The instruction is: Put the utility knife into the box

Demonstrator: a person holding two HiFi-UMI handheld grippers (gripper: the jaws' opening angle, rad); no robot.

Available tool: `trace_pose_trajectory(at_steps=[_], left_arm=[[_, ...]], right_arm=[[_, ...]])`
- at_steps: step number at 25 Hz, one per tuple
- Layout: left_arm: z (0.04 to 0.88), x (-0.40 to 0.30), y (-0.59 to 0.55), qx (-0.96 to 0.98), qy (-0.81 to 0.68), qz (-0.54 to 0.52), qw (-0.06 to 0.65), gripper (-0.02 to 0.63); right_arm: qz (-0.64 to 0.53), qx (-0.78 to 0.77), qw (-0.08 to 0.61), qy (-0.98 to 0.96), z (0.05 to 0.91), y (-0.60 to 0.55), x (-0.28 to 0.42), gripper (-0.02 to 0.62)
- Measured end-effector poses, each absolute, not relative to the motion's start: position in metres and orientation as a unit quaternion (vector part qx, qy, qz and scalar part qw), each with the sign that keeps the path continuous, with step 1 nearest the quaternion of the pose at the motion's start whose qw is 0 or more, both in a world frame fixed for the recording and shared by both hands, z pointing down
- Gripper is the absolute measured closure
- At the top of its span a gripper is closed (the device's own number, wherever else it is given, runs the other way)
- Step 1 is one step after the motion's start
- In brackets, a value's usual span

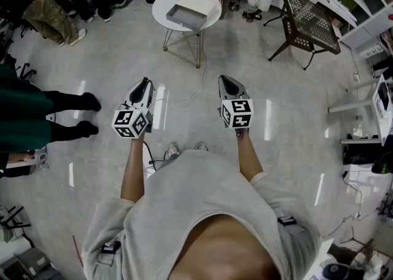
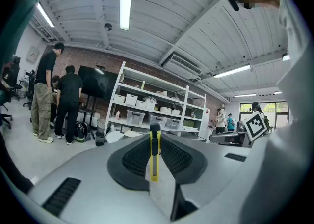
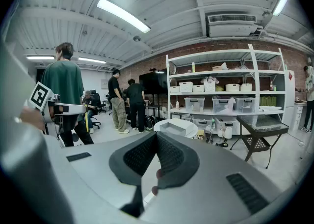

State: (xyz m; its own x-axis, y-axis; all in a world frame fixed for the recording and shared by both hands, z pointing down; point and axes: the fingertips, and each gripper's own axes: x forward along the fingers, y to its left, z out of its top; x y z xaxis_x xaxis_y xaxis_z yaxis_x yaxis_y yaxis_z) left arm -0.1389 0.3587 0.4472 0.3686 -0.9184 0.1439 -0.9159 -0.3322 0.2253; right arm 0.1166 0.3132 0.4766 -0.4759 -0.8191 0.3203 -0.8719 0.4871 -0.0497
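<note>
In the head view the utility knife (image 2: 154, 155) can hardly be made out, because the body of the left gripper (image 1: 145, 81) covers it from above. The wearer's head and upper arms are cut off at the near edge, and a bystander in green at the left edge shows only as legs and black shoes. The inside of the box (image 1: 187, 11) is too small to read from here.

Both bare forearms reach forward from the grey shirt, side by side. Each hand holds its gripper nearly level, the tip tilted a little down and pointing to the far side. The right gripper (image 1: 222, 80) is at the right, well apart from the left one.

In the left gripper view the two jaws are closed on the yellow knife, with only the narrow gap that its body fills. The knife stands upright between the pads, its dark end above the tips. In the right gripper view the jaws meet at the tips and nothing is between them.

There are two grippers, each with one marker cube, one knife, and one open box. The box lies on one round white table (image 1: 161, 15), far ahead of both grippers
</note>
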Motion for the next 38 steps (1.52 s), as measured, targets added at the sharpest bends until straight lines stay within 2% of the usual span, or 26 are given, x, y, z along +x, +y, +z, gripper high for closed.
trace_pose_trajectory(at_steps=[27,38], left_arm=[[0.461,-0.082,0.352,0.802,-0.581,0.013,0.137,0.531],[0.481,-0.080,0.305,0.809,-0.569,0.015,0.147,0.531]], right_arm=[[0.108,0.455,0.130,-0.874,0.493,0.305,0.160,0.565],[0.122,0.460,0.135,-0.869,0.511,0.268,0.156,0.565]])
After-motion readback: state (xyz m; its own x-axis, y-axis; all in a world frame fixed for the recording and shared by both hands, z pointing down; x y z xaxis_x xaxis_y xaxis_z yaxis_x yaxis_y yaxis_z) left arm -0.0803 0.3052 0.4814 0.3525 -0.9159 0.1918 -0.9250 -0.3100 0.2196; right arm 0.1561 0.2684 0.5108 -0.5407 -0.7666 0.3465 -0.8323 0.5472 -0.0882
